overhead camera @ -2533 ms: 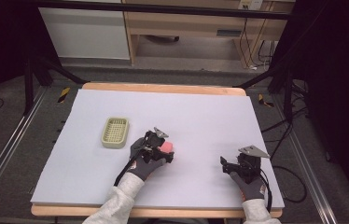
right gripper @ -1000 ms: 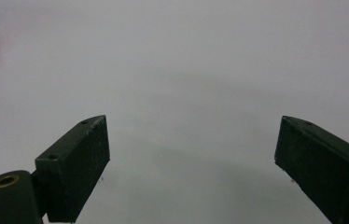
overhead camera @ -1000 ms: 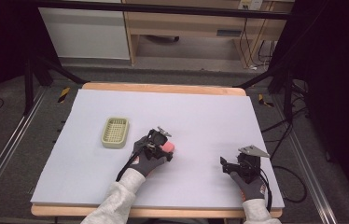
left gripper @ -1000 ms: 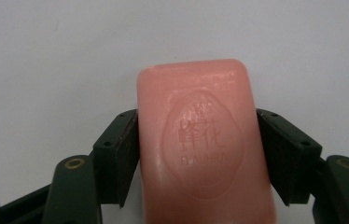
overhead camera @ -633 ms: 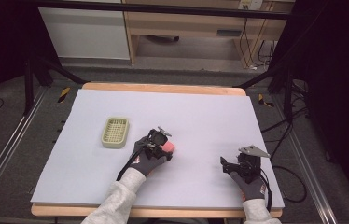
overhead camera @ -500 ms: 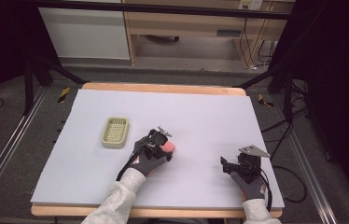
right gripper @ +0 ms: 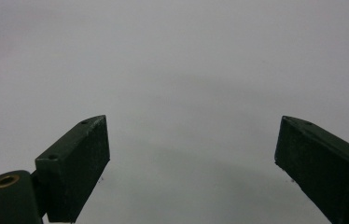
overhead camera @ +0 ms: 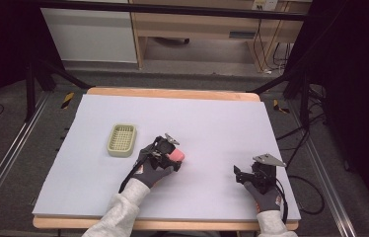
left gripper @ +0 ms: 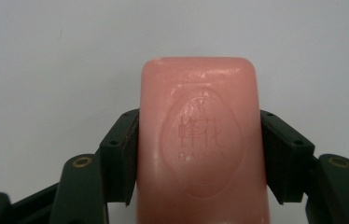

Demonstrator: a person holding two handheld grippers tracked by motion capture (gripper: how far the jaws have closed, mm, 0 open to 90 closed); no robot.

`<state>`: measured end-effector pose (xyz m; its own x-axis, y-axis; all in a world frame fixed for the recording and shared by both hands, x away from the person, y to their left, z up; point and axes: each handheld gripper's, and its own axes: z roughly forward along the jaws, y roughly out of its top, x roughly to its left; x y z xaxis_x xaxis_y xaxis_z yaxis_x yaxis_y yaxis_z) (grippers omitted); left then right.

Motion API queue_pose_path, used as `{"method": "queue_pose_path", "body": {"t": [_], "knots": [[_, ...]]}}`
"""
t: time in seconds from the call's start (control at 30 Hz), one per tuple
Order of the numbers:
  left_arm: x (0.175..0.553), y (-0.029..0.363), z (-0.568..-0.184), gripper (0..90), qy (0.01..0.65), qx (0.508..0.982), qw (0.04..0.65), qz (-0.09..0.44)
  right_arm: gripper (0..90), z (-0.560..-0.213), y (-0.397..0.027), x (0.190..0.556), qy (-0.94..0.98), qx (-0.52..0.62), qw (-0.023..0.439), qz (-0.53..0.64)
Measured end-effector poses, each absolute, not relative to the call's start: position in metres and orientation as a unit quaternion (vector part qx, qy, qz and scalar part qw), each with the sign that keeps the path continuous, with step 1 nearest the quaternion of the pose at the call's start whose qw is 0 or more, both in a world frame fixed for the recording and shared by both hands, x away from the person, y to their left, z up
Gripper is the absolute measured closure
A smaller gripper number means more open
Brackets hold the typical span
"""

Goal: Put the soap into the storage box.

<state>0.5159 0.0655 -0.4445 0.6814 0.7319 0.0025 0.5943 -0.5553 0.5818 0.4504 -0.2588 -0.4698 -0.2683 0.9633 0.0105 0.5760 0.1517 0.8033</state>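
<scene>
The pale green soap dish [overhead camera: 122, 139] at the left stood empty on the white table cover [overhead camera: 212, 118]. Just right of it, the left gripper [overhead camera: 171, 152] clamped a pink soap bar [left gripper: 199, 140]. The right gripper [overhead camera: 239, 174], near the front right edge, stood wide with bare cover around.

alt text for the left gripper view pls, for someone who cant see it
A pink bar of soap with an oval stamped emblem is clamped between the two black jaws of the left claw, one jaw pressing each long side. Behind it lies a plain pale table surface.
</scene>
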Motion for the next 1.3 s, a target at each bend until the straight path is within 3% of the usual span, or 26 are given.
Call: {"method": "queue_pose_path", "body": {"t": [1.3], "knots": [[0.506,0.134,-0.406,37.1,0.405,0.846,0.314,0.147,10.3,-0.470,-0.259,0.450,0.710,0.543,0.273,0.357]]}}
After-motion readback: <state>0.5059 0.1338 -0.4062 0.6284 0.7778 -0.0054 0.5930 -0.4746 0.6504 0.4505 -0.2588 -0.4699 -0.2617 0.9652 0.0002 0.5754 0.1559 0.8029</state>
